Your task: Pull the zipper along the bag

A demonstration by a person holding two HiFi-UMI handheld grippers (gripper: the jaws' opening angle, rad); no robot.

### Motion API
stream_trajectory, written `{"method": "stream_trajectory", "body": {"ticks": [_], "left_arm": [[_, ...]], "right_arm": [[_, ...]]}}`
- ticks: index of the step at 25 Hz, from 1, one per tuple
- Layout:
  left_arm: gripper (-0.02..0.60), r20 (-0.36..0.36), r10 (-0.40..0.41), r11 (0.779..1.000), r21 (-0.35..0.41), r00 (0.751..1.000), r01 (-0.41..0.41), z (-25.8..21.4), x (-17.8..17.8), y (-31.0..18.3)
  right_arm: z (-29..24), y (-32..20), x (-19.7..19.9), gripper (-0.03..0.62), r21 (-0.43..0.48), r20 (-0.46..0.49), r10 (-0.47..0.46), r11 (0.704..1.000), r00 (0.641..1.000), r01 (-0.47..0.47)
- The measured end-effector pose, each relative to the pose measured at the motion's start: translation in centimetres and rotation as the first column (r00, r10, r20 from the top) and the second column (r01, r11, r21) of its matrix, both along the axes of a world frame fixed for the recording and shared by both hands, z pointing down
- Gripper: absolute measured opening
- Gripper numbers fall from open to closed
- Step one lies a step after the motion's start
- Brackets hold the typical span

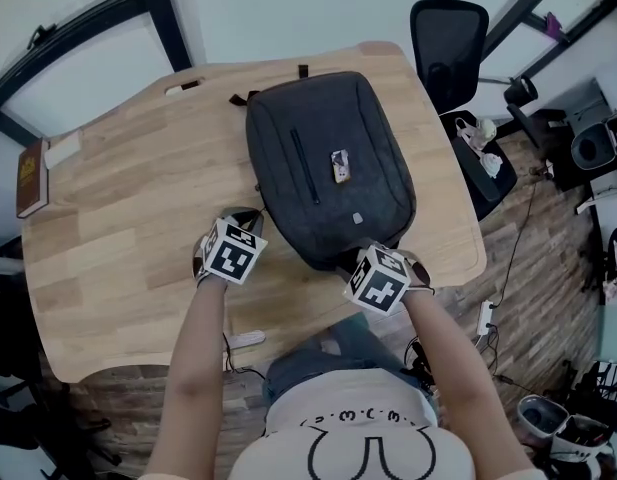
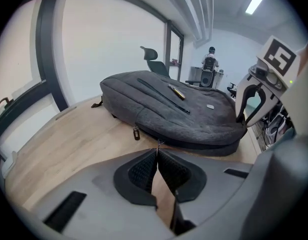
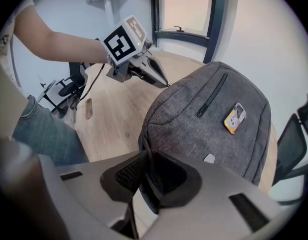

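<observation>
On the tabletop [image 1: 138, 218] lies the bag [image 1: 328, 168], and the right hand-held gripper [image 3: 147, 156] pinches its near edge, it seems to hold it still, while the left hand-held gripper [image 2: 157, 151] is squeezed tight on the zipper pull [image 2: 158, 142] to drag it along

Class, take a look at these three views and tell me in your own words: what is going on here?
A person holds a tool in each hand over a grey backpack lying flat on a wooden table. The left tool is shut at the bag's side edge, seemingly pinching a small zipper pull. The right tool clamps the bag's near end, apparently to steady it.
</observation>
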State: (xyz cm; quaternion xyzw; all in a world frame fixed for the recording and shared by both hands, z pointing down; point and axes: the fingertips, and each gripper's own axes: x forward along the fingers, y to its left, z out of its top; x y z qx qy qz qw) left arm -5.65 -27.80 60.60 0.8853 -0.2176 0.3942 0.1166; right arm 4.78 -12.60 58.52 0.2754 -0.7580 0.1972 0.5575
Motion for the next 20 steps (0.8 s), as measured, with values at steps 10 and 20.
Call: {"method": "stream_trajectory", "body": {"ticks": [10,20], "left_arm": [[0.020,-0.009,-0.052,0.999,-0.019,0.999,0.051,0.1,0.0,-4.2],[0.030,-0.006,0.016,1.000,0.009,1.000,-0.016,0.2,0.3,-3.4]], "right_arm": [[0.1,0.2,-0.2,0.106,-0.013,-0.083,-0.093,0.996,0.992,0.092],[-0.1,-0.2,0.3,0.165,0.031,0.051,0.139,0.990,0.989,-0.141]]}}
